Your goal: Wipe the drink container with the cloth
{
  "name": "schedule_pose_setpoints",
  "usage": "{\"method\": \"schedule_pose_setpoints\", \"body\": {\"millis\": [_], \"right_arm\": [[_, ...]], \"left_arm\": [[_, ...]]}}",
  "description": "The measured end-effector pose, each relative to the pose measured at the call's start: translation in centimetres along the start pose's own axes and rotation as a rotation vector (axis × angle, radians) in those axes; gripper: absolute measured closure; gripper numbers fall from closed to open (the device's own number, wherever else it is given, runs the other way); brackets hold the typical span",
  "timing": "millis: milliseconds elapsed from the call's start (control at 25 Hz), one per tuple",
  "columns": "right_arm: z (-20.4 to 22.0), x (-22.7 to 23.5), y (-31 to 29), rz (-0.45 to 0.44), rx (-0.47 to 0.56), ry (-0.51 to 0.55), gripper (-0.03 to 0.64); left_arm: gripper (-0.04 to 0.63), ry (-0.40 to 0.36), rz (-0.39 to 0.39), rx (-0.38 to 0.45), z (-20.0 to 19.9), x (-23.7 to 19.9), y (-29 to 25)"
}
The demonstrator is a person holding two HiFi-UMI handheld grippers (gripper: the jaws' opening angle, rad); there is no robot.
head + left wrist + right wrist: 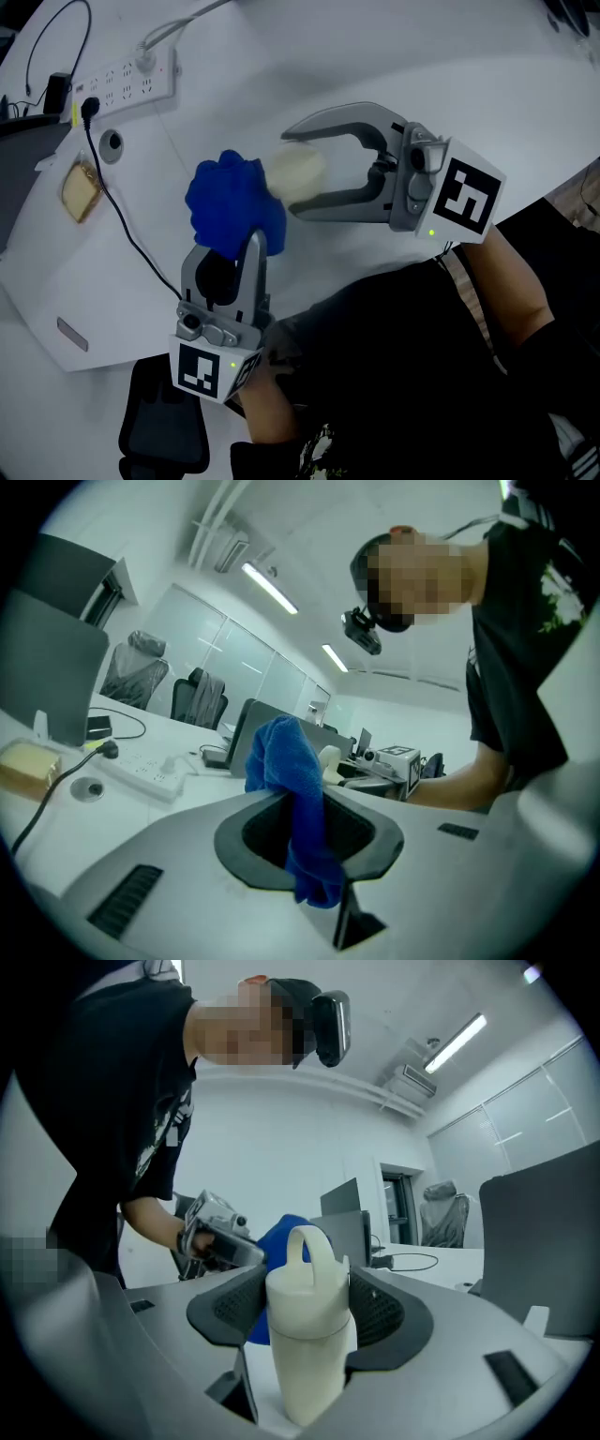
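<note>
A cream drink container (309, 1330) with a loop handle on its lid stands upright between the jaws of my right gripper (309, 1316), which is shut on it. In the head view the container (298, 174) is held above the white table. My left gripper (232, 246) is shut on a bunched blue cloth (230, 202), and the cloth touches the container's left side. In the left gripper view the blue cloth (298, 803) hangs between the jaws of my left gripper (305, 832), with the container (329, 761) just behind it. The cloth (281, 1237) shows behind the container in the right gripper view.
A white power strip (122, 82) lies at the back left of the table (487, 103), a black cable (127, 234) running from it. A yellow sponge-like block (81, 190) lies at the left edge. A black office chair base (164, 427) is below the table's front edge.
</note>
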State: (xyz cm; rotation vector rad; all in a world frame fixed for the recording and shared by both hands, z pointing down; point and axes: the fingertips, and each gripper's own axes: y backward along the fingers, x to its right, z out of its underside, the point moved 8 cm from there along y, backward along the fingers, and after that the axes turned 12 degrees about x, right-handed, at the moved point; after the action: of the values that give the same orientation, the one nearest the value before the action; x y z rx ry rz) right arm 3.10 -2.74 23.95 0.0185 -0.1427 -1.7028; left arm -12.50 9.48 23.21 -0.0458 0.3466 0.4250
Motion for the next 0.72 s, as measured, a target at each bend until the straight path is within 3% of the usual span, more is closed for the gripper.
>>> {"method": "schedule_pose_setpoints", "body": {"millis": [120,240,400,600,720], "right_arm": [[-0.5,-0.2,-0.4,0.026,0.014,0.017,0.347],[-0.4,-0.3,-0.4,0.066,0.022,0.013,0.347],[0.1,-0.5,-0.2,0.092,0.028,0.017,0.347],[0.2,-0.6,-0.2,0.091,0.031,0.025,0.347],[0.2,-0.5,-0.3,0.090,0.022,0.026,0.347]], "left_arm": [[0.531,0.001,0.018,0.002,-0.3,1.1,-1.8],[0.532,0.041,-0.018,-0.013,1.0,1.0,-2.5],[0.532,0.042,-0.035,-0.184,5.3,0.1,-2.1],[0.532,0.138,-0.115,-0.389,9.4,-0.8,-2.6],[0.531,0.162,-0.147,-0.469,10.6,-1.3,-3.0]]}}
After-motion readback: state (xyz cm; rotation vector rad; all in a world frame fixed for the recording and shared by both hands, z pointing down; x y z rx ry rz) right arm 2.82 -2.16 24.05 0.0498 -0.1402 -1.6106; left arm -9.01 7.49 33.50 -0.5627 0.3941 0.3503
